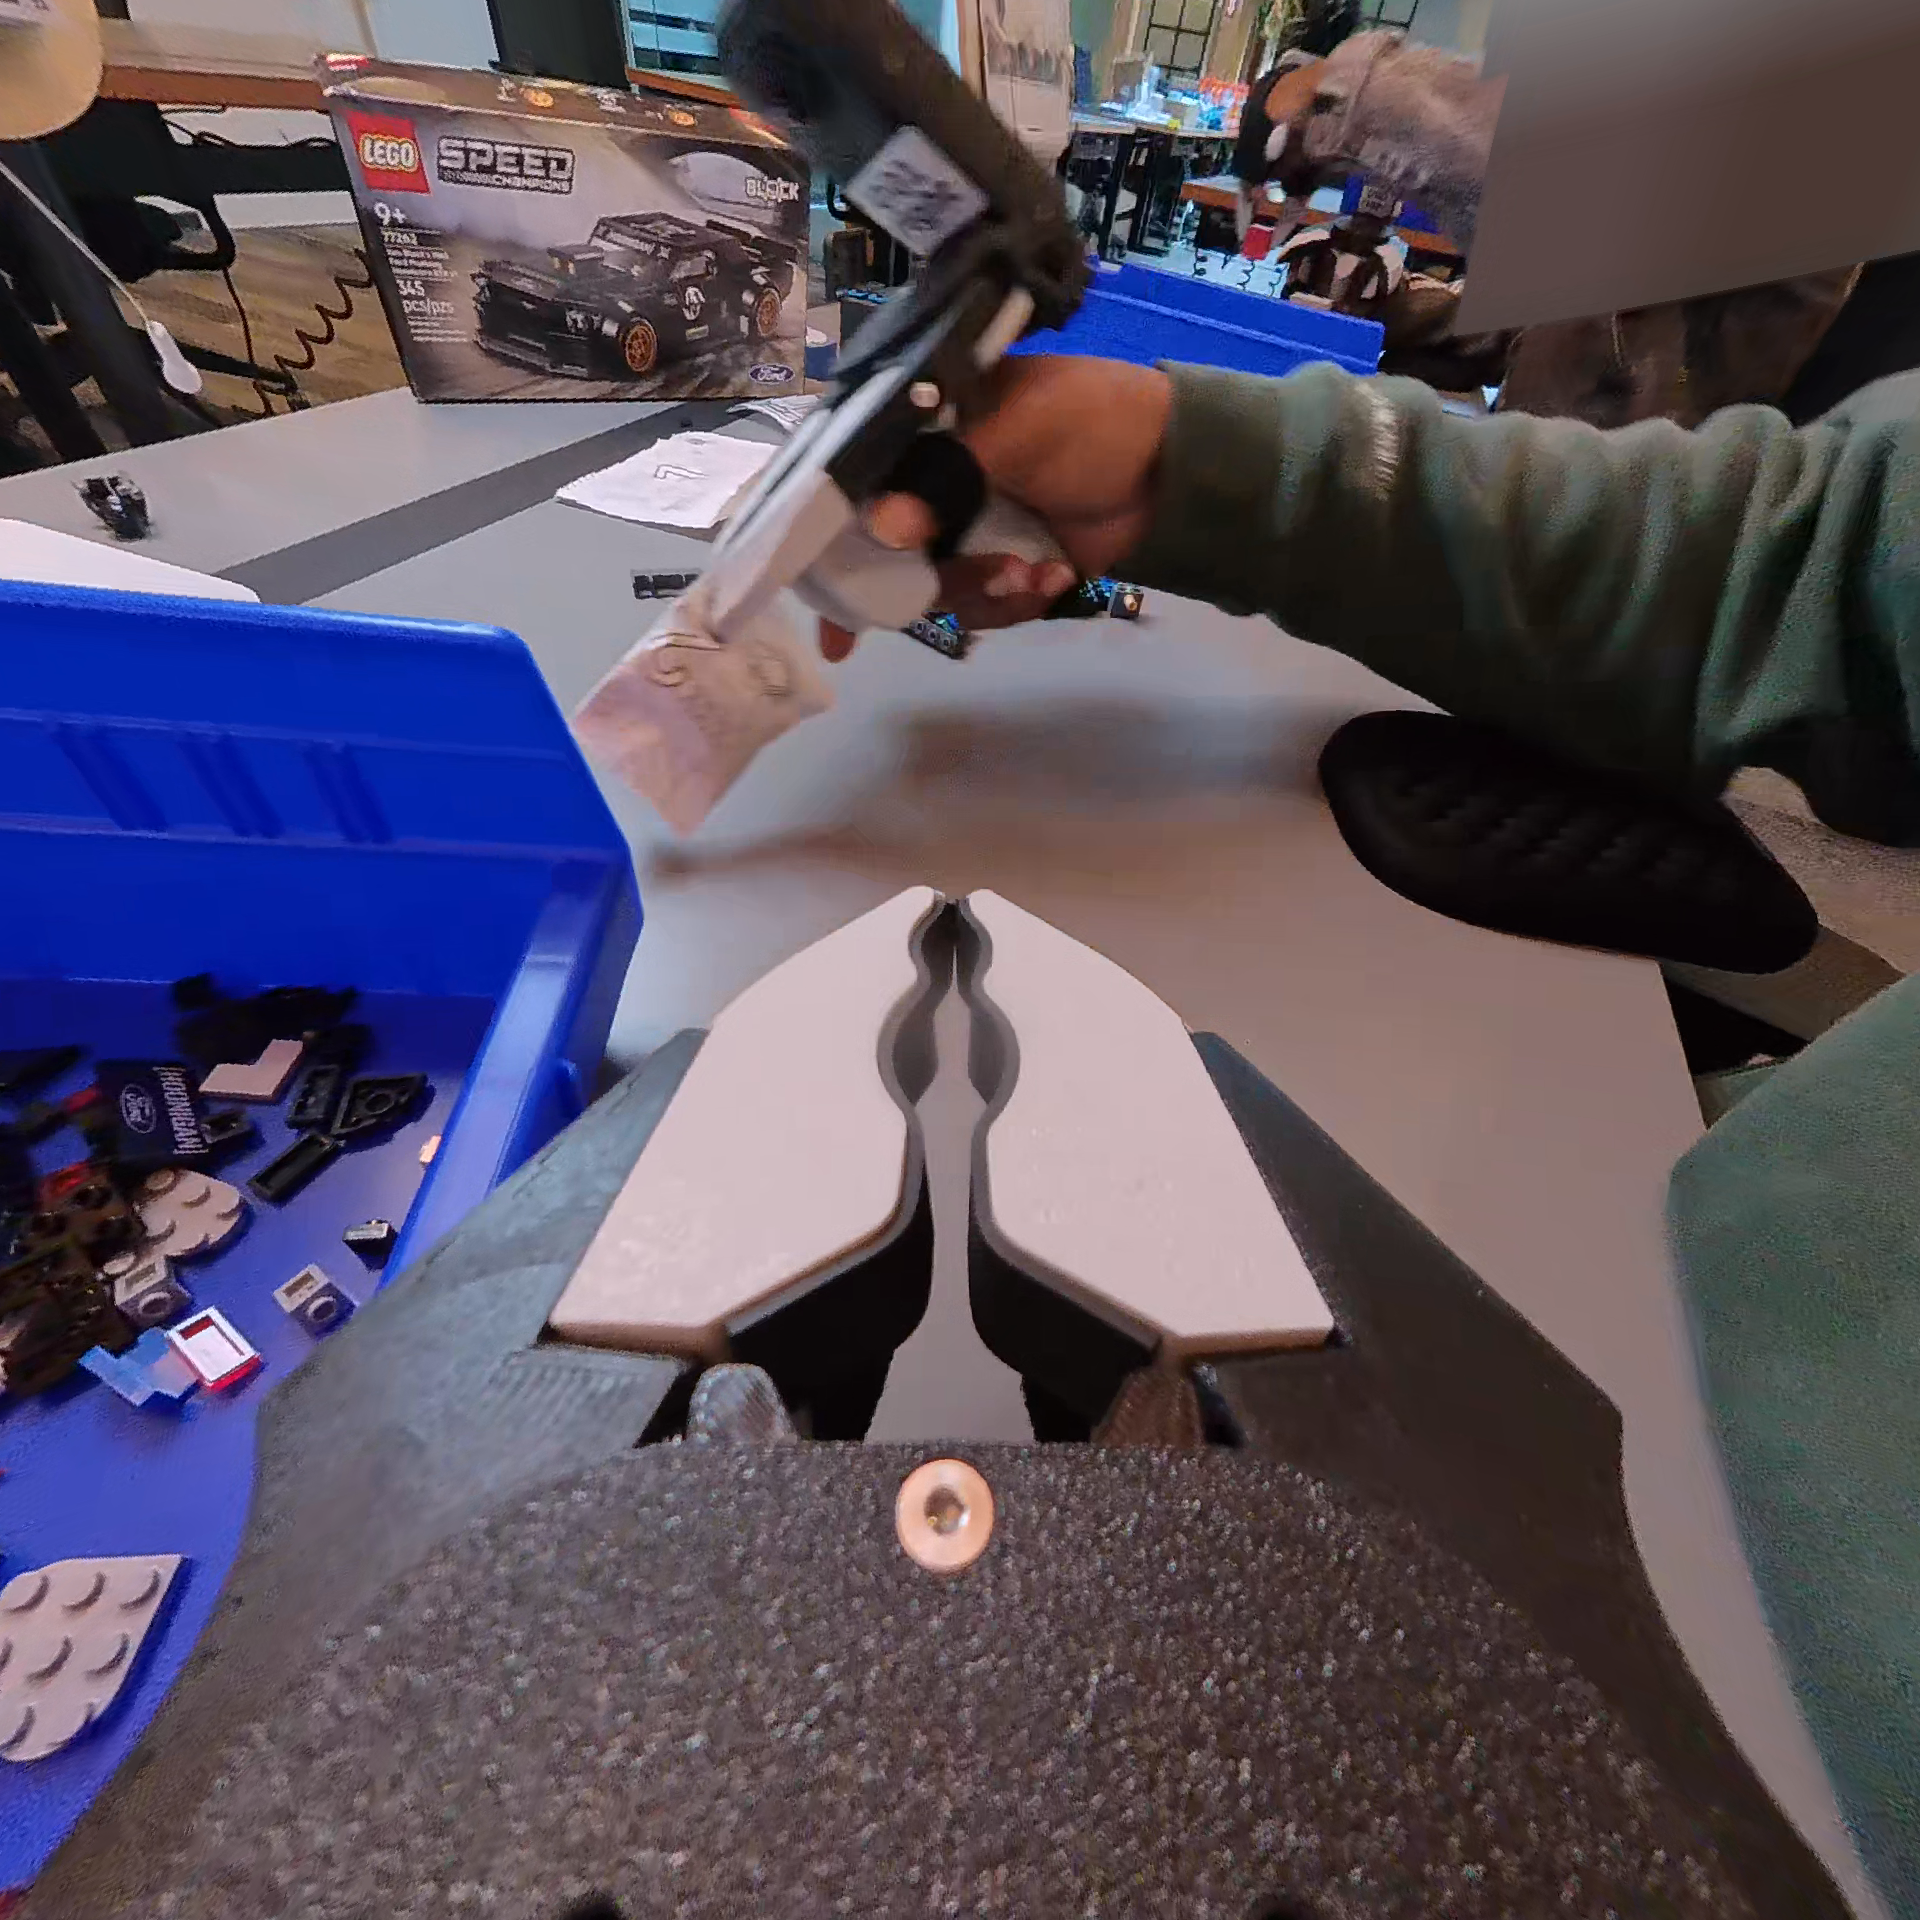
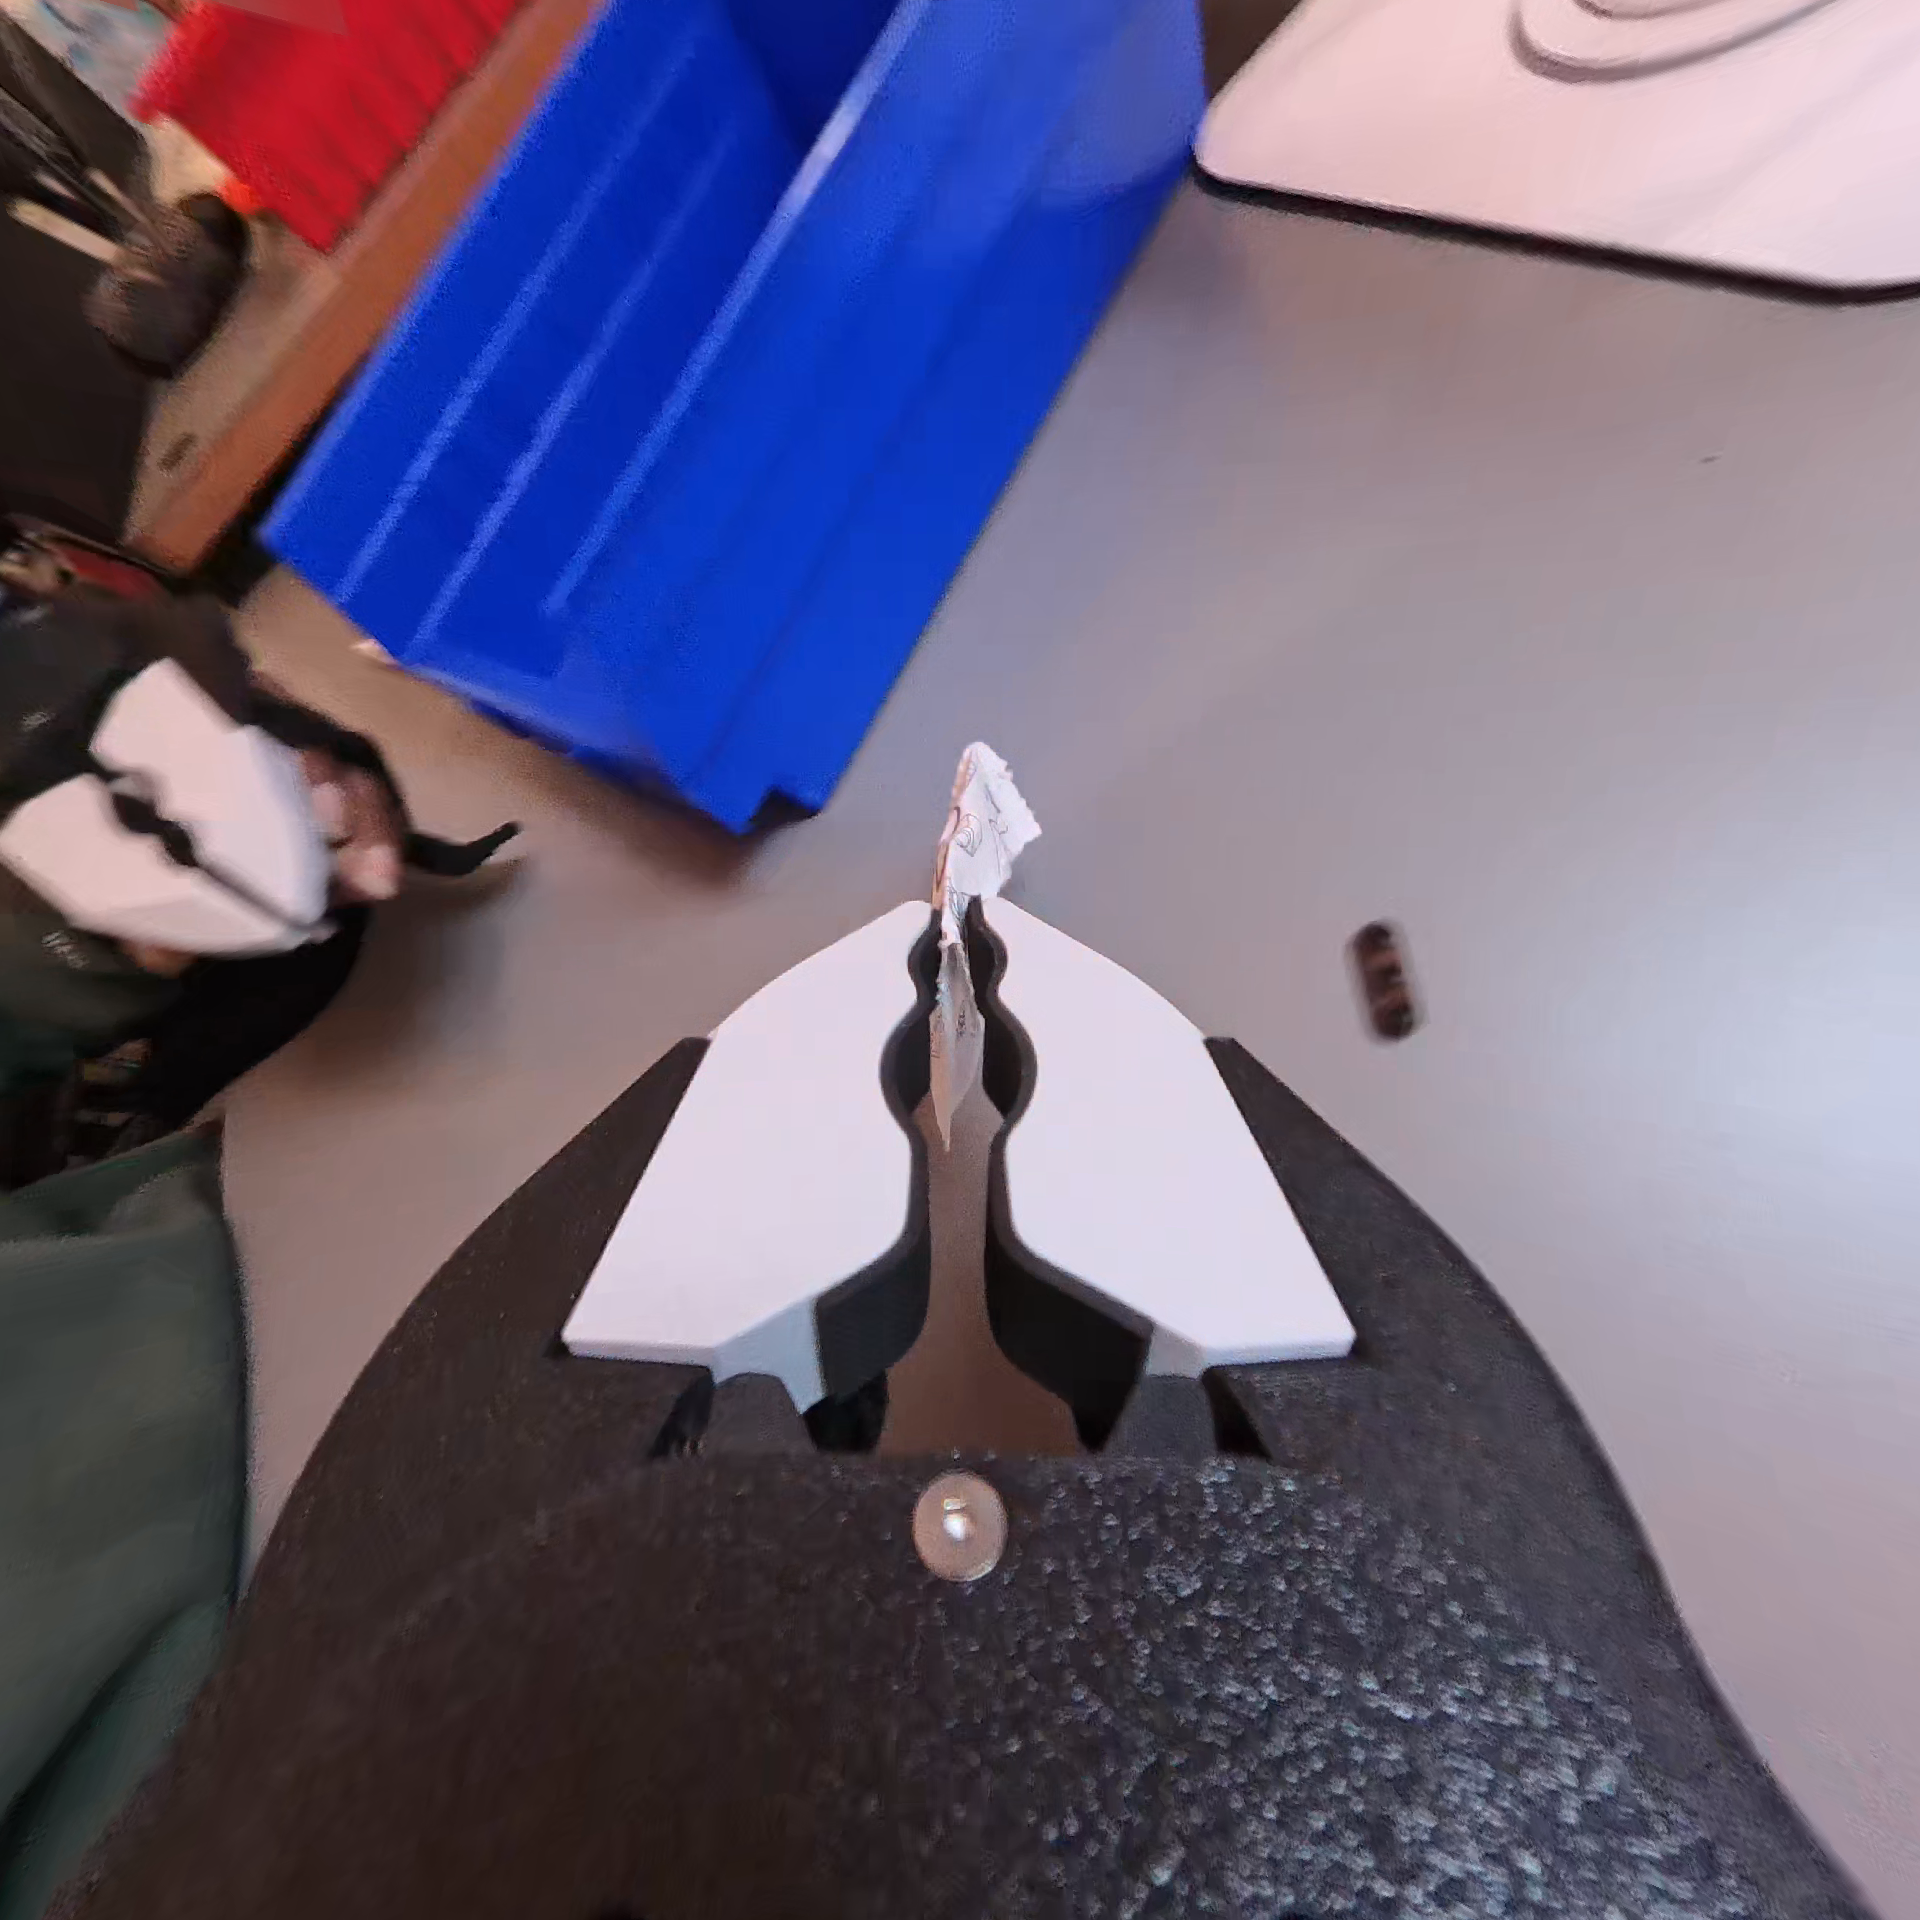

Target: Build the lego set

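Overhead, the right gripper (image 2: pixel 958 914) pinches a small printed paper bag (image 2: pixel 982 831) between closed fingers, above a grey tabletop (image 2: pixel 1455 623). Left gripper (image 1: pixel 951 904) fingers meet at the tips, empty, beside a blue bin (image 1: pixel 540 790) of loose toy bricks (image 1: pixel 312 1101). A boxed toy car set (image 1: pixel 582 239) stands at the far edge; cluttered workshop benches lie beyond.
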Motion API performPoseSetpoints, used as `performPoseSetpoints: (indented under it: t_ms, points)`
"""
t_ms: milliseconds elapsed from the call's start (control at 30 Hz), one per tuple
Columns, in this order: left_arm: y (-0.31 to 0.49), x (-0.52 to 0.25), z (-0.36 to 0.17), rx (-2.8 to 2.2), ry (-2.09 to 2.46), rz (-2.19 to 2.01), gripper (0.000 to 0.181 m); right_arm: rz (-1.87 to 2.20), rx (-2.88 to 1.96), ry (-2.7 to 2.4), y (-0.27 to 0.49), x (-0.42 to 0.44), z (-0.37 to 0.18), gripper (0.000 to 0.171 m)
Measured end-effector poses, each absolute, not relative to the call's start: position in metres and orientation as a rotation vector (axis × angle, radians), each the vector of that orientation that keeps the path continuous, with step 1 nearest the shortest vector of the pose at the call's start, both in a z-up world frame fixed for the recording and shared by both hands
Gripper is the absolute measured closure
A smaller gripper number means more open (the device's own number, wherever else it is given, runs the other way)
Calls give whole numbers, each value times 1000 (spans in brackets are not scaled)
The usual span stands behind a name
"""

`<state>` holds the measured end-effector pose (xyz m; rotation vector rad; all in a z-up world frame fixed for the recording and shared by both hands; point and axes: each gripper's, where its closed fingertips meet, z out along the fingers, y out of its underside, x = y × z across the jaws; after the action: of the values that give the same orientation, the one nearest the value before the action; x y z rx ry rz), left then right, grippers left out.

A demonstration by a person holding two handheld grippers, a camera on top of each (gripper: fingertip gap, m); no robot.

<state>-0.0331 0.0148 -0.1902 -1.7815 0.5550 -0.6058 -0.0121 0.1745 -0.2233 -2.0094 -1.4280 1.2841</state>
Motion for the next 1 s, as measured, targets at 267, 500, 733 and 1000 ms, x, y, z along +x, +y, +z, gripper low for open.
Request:
performPoseSetpoints:
  t_ms: [267, 500, 733, 1000]
  points:
    - [15, -31, -196, -1766, 597, -575, 181, 925, -2141, -1516, 265, -57, -263, 153]
    - [14, -31, -188, -1735, 589, -546, 181, 415, -1736, -1332, 313, -53, -216, 115]
    - [12, -43, -148, -1601, 547, -464, 181, 824, -1546, -1359, 196, -52, -167, 117]
    - [-10, -194, -54, -1582, 221, -121, 165, 1035, -1495, -1564, 72, -26, -187, 119]
